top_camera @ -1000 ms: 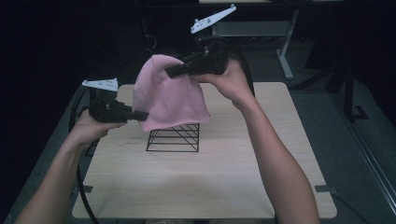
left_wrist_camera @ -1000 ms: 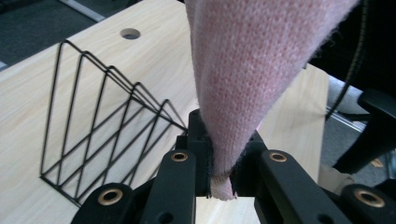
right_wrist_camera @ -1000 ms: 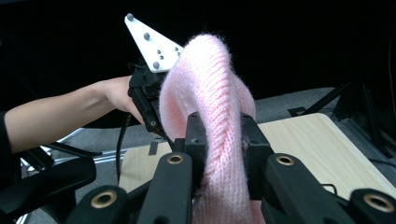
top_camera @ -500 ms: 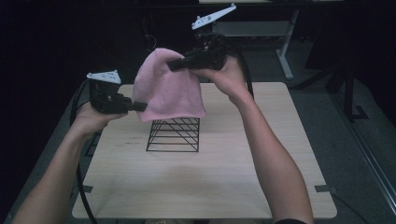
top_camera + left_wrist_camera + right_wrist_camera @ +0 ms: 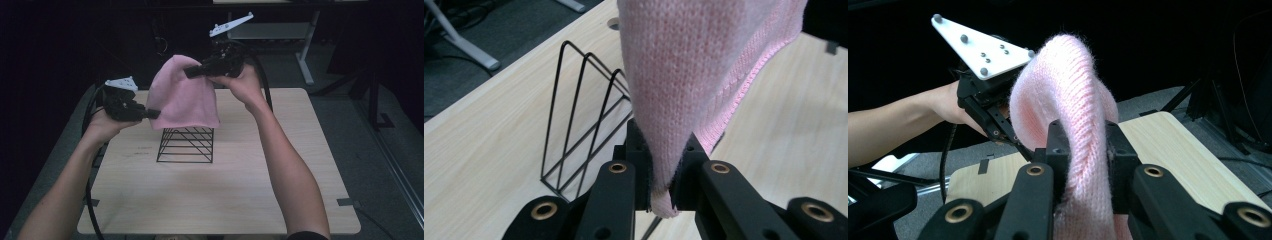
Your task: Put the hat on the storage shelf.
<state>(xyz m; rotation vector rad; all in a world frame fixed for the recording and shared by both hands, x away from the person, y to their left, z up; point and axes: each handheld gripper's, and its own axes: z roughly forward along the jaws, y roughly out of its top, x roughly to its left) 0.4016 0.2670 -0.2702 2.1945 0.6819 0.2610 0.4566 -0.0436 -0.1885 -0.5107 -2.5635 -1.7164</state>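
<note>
Pink knit hat [image 5: 186, 97], soft fuzzy ribbed wool with a thicker hem edge, held up in the air over the black wire rack [image 5: 186, 145] on the light wood table [image 5: 225, 195]. Left gripper [image 5: 152, 114] clamped tight on the hat's lower left edge, knit bunched between its jaws. Right gripper [image 5: 192, 72] pinched shut on the hat's top, fabric folded thick between its jaws. Hat hangs down, its hem covering the rack's top, so whether they touch is unclear. Rack's upper part hidden behind the knit. Hat's opening not visible. Background dark, hard to read.
</note>
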